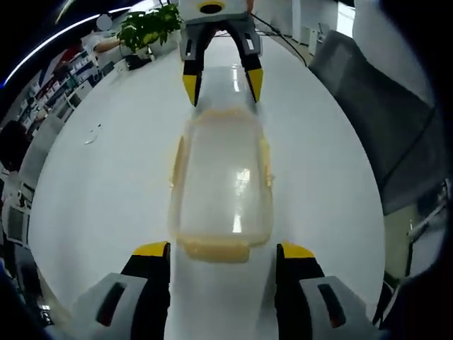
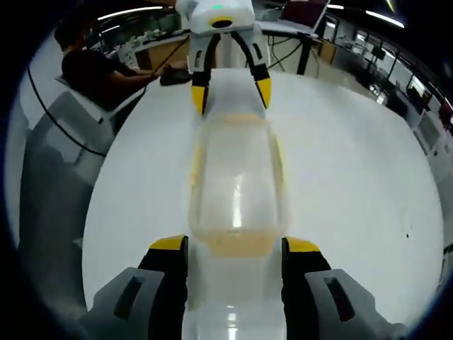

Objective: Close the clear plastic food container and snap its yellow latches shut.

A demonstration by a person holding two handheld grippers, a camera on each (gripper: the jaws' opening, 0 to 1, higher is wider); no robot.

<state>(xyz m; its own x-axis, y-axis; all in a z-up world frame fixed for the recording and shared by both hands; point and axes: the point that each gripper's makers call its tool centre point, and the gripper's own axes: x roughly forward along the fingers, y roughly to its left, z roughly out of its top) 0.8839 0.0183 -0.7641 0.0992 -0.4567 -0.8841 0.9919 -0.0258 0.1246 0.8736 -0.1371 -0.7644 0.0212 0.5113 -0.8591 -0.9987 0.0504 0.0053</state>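
Lying lengthwise on the white table (image 1: 106, 184) between two facing grippers: a clear plastic container (image 1: 221, 185) with its lid down and yellow latches along its edges. Near end flanked by the left gripper (image 1: 223, 249), jaws spread wide, yellow tips just beside the end latch (image 1: 214, 249), contact too close to call. Far end met by the right gripper (image 1: 223, 83), also spread, tips at the container's far corners. Side latches (image 1: 175, 164) pale yellow along both long edges, whether snapped down or loose not clear. Same layout from the right gripper view: right gripper (image 2: 236, 244) open at the near end of the container (image 2: 237, 185), left gripper (image 2: 231, 91) open at the far end. Beyond the table, a potted plant (image 1: 150, 27), a grey chair (image 1: 386, 124), and a seated person in dark clothes (image 2: 95, 71).
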